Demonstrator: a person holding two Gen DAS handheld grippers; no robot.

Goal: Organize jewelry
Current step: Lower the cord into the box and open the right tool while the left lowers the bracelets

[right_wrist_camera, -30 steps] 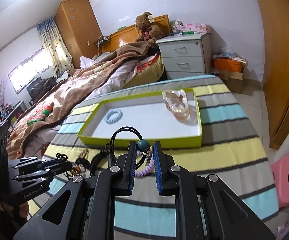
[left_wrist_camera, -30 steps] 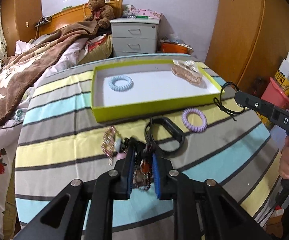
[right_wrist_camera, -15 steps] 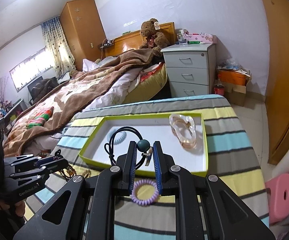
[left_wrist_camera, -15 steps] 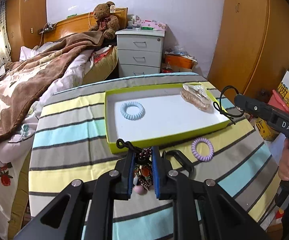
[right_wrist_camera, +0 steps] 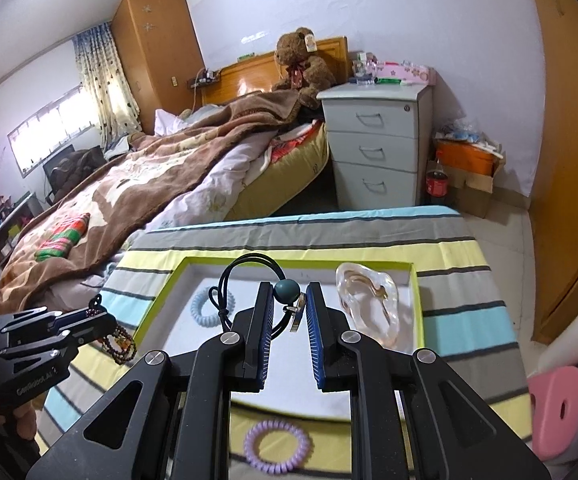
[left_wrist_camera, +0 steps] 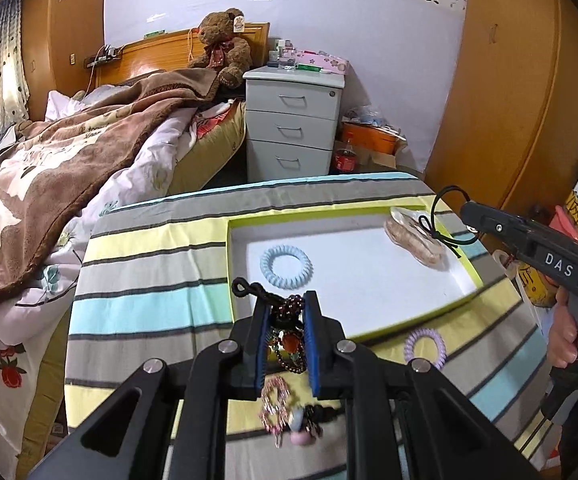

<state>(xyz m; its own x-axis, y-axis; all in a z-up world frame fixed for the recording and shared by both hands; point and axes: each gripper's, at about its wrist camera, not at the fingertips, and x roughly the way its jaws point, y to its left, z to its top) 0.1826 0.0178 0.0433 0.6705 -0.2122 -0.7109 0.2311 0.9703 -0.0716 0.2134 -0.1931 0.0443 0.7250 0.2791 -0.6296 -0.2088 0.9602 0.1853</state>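
Snagging threatens: left gripper [left_wrist_camera: 285, 320] clamps a dangling dark beaded bracelet [left_wrist_camera: 287, 344], right gripper [right_wrist_camera: 287, 300] a black cord hair tie [right_wrist_camera: 249, 280], above the green-rimmed white tray [left_wrist_camera: 369, 280].

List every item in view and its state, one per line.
Left gripper: shut on beaded bracelet, lifted.
Right gripper: shut on black cord, above tray.
Blue coil tie: lying in tray.
Clear clip: lying in tray.
Purple coil tie: on cloth, outside tray.
Drawers: closed.
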